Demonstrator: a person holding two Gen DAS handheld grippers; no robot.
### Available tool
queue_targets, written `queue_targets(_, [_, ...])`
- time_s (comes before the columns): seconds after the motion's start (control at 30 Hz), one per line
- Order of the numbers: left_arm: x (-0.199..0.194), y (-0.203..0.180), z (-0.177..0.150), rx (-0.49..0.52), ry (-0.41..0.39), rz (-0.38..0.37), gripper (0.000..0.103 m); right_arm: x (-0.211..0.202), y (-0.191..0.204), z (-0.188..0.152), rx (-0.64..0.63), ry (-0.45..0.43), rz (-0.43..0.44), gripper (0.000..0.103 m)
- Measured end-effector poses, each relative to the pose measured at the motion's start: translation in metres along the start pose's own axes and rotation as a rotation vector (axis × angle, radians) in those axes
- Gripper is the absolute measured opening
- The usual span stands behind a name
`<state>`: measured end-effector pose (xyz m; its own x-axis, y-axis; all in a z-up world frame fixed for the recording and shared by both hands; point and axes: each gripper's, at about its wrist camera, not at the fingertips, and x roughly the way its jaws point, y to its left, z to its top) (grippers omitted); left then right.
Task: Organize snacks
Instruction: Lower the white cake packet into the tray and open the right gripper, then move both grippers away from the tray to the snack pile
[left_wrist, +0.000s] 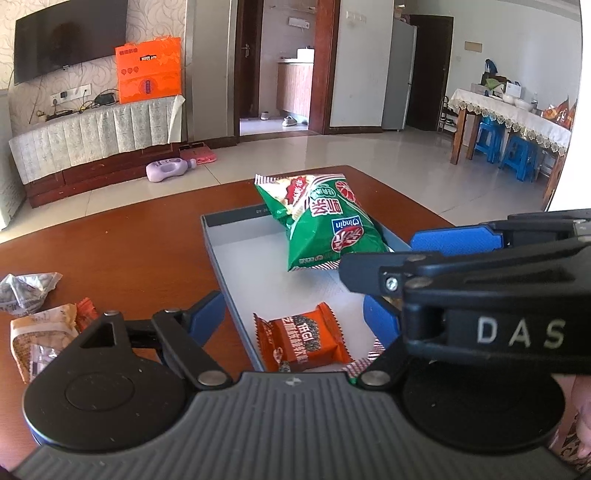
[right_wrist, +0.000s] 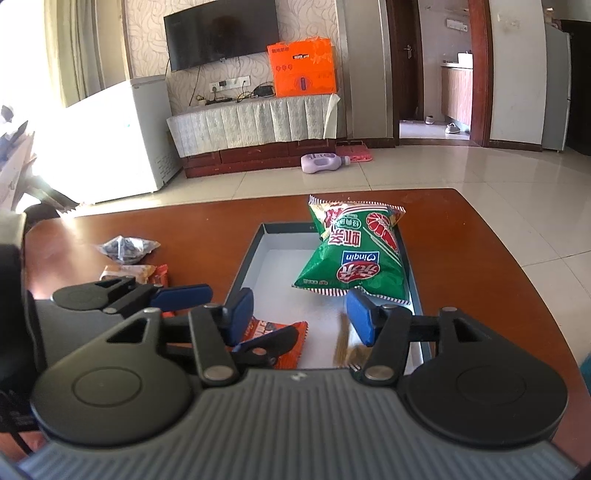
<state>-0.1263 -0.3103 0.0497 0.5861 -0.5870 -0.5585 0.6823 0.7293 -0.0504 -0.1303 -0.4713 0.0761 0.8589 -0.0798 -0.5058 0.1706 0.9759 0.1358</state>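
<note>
tray (left_wrist: 236, 266) on the brown table (left_wrist: 129, 243), gray-walled, white inside, serving as the collecting spot. green chip bag (left_wrist: 325, 225) propped at far right of tray, leaning on the far rim and partly over it. orange snack pack (left_wrist: 301, 341) lying flat at near end of tray. something small and blurred (right_wrist: 347, 343) just right of that pack, near the tray's near right corner; cannot tell what.

left of tray, on bare table, still unsorted: crumpled gray wrapper (left_wrist: 26, 291), tan packet (left_wrist: 40, 336) nearer, small orange piece (left_wrist: 86, 310) beside it. by the look of it, roughly half done, with at least two items in and about three left outside.

left gripper (left_wrist: 295, 310) hovering over near end of tray, angled downward, fingers spread wide, straddling the orange pack without pressing on it; nothing held. right gripper (right_wrist: 301, 314) close alongside, over the tray's near right part, angled downward too, jaws partly apart with nothing clamped; its black body crossing the right side of the left view. likely next: reaching left of tray for the loose wrappers.
</note>
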Motion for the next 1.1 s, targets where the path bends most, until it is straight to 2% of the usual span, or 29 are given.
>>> queue_targets(0.4, [-0.020, 0.014, -0.001, -0.019, -0.011, 0.062, 0.086, -0.010, 0.007, 0.000, 0.019, -0.045, -0.022, 0.058])
queue_targets(0.83, [-0.056, 0.055, 0.000, -0.096, -0.035, 0.181, 0.085, -0.022, 0.022, -0.004, 0.041, -0.085, -0.022, 0.058])
queue_targets(1.1, [-0.082, 0.090, -0.004, -0.154, -0.050, 0.246, 0.085, -0.025, 0.056, -0.008, -0.016, -0.099, 0.054, 0.058])
